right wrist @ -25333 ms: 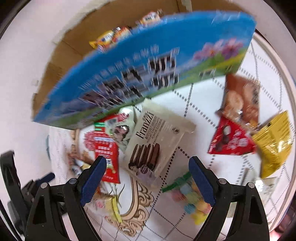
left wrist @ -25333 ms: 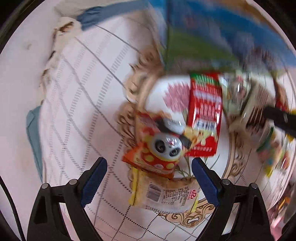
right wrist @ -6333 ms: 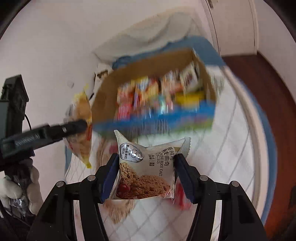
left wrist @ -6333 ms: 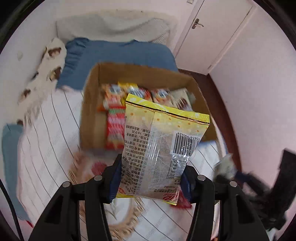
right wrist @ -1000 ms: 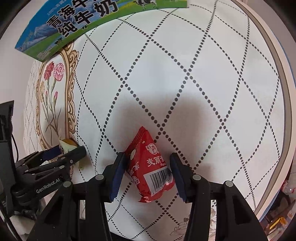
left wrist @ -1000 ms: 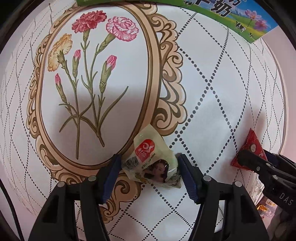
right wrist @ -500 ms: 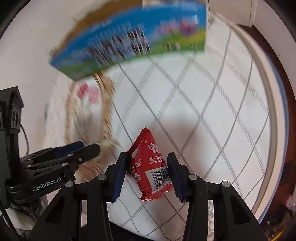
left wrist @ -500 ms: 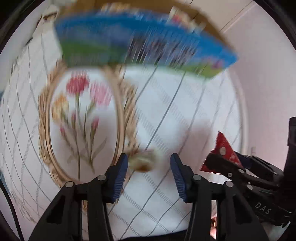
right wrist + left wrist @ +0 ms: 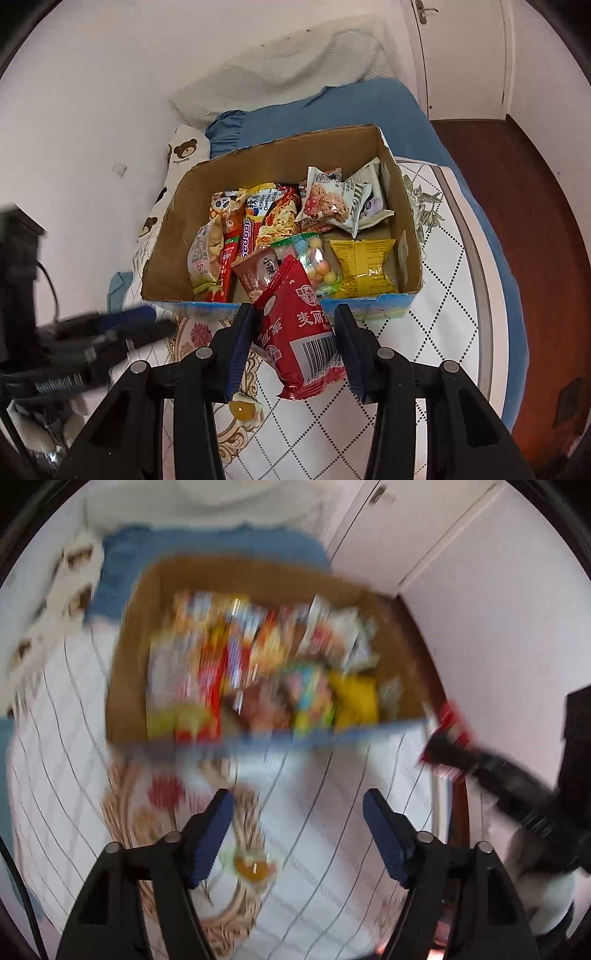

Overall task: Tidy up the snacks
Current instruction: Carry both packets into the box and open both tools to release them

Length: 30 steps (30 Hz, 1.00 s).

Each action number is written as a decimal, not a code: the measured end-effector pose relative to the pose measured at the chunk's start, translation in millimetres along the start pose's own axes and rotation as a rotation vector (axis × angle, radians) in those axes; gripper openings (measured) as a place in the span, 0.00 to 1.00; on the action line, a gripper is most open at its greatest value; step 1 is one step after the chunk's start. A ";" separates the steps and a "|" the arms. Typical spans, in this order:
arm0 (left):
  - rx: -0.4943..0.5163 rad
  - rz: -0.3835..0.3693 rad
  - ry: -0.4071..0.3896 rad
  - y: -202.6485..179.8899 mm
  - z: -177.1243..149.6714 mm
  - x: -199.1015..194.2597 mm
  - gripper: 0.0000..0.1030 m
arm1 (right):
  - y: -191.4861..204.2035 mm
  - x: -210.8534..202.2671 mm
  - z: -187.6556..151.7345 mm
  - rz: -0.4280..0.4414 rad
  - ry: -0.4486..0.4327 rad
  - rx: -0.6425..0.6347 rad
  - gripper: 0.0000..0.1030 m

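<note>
Red packet poised at the box's near wall

Red snack packet [image 9: 299, 332] clamped between the fingers of the right claw [image 9: 293, 345], barcode end toward the camera, top corner leaning over the near blue-printed wall of the cardboard box [image 9: 162, 236]. Held high, presumably so it clears that wall for a drop among the packets already inside. Free space looks likeliest near the yellow bag [image 9: 364, 267]. Left claw [image 9: 297, 834] spread wide, gripping nothing; view badly blurred. Small clear-wrapped snack with an orange centre [image 9: 244, 409] lies on the patterned cloth [image 9: 436, 280] below, near side, outside the box. Likely the left claw's pickup target, judging by its position.
</note>
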<state>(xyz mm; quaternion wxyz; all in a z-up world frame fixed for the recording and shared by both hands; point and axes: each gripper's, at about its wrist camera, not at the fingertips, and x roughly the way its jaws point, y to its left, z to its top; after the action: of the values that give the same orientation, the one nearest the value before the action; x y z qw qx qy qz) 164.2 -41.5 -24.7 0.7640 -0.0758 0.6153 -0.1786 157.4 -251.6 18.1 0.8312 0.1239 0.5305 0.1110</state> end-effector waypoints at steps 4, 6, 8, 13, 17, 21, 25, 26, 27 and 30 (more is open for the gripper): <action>-0.118 0.004 0.180 33.7 -51.5 68.2 0.69 | -5.2 20.3 -30.2 0.012 0.066 0.020 0.46; -0.166 -0.006 0.220 43.3 -69.0 93.3 0.69 | -13.9 31.8 -50.8 0.017 0.110 0.044 0.46; -0.198 -0.004 0.228 48.1 -77.4 112.5 0.67 | -23.0 47.5 -70.4 0.020 0.159 0.079 0.46; -0.192 0.077 0.196 48.0 -82.8 138.7 0.51 | -34.5 61.2 -102.2 0.006 0.210 0.119 0.46; -0.184 0.093 0.175 48.7 -89.6 138.0 0.47 | -38.0 59.6 -115.4 0.000 0.215 0.131 0.46; -0.189 0.070 0.151 46.2 -91.4 118.5 0.47 | -36.1 49.8 -120.2 0.003 0.204 0.122 0.46; -0.175 0.015 0.091 32.1 -86.4 75.1 0.47 | -29.9 32.0 -111.0 0.031 0.165 0.115 0.46; -0.164 -0.003 0.068 26.3 -81.4 60.4 0.47 | -27.1 30.1 -103.9 0.038 0.154 0.113 0.46; -0.150 -0.018 0.040 19.5 -74.8 44.5 0.47 | -25.0 24.8 -96.0 0.048 0.139 0.111 0.46; -0.075 -0.041 -0.051 -6.9 -42.0 -5.0 0.47 | -16.7 4.4 -69.4 0.080 0.080 0.093 0.46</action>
<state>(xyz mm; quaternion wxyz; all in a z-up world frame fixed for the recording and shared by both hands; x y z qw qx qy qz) 121.5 -41.7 -27.5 0.7722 -0.1216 0.6002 -0.1692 97.0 -259.9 -19.3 0.7976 0.1789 0.5625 0.1242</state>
